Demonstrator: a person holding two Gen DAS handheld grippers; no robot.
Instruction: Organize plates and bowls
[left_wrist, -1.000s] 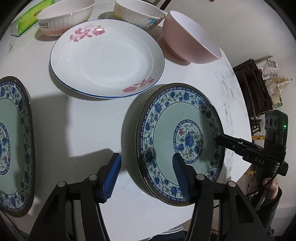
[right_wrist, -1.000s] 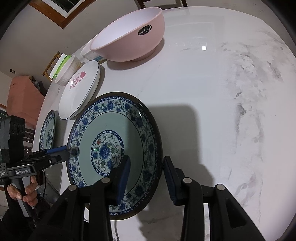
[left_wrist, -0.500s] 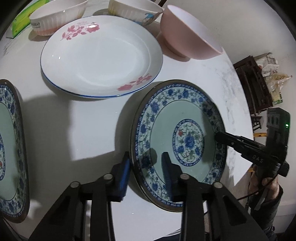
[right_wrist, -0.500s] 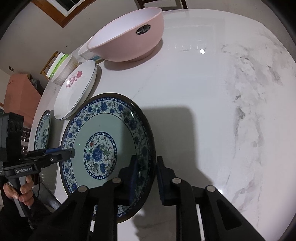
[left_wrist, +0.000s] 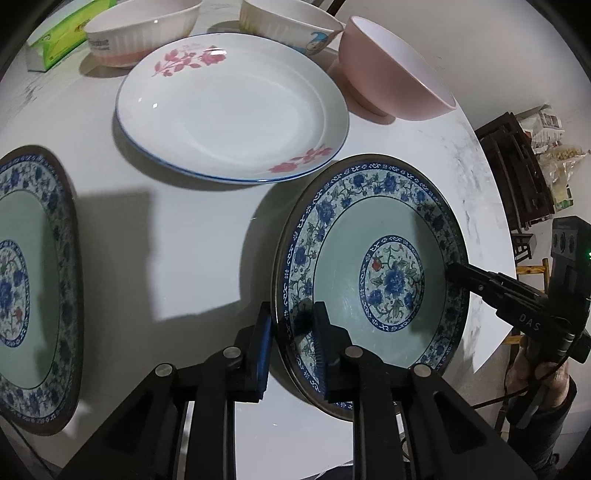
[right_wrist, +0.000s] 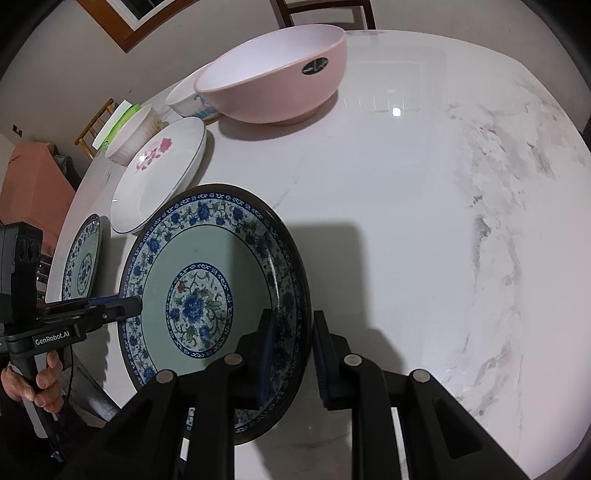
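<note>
both tools, left tool (left_wrist: 291, 345) and right tool (right_wrist: 291, 354), have just closed, clamping opposite rims of the blue-flowered plate (left_wrist: 373, 280).

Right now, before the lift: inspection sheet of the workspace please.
Surface: round white marble-look table, grey smudges toward its right side.
Job's things: blue floral plate between both hand-held grippers; a matching plate at far left; white plate with pink flowers; pink bowl; two white ribbed bowls behind.
Clutter: green box at the table's far edge.
Grippers: left hand-held gripper has just been closing, pads on the plate's left rim; right hand-held gripper clamps the opposite rim.
Cables: thin cable below the right hand.
Surroundings: dark wooden furniture, bagged goods, chair back.
</note>
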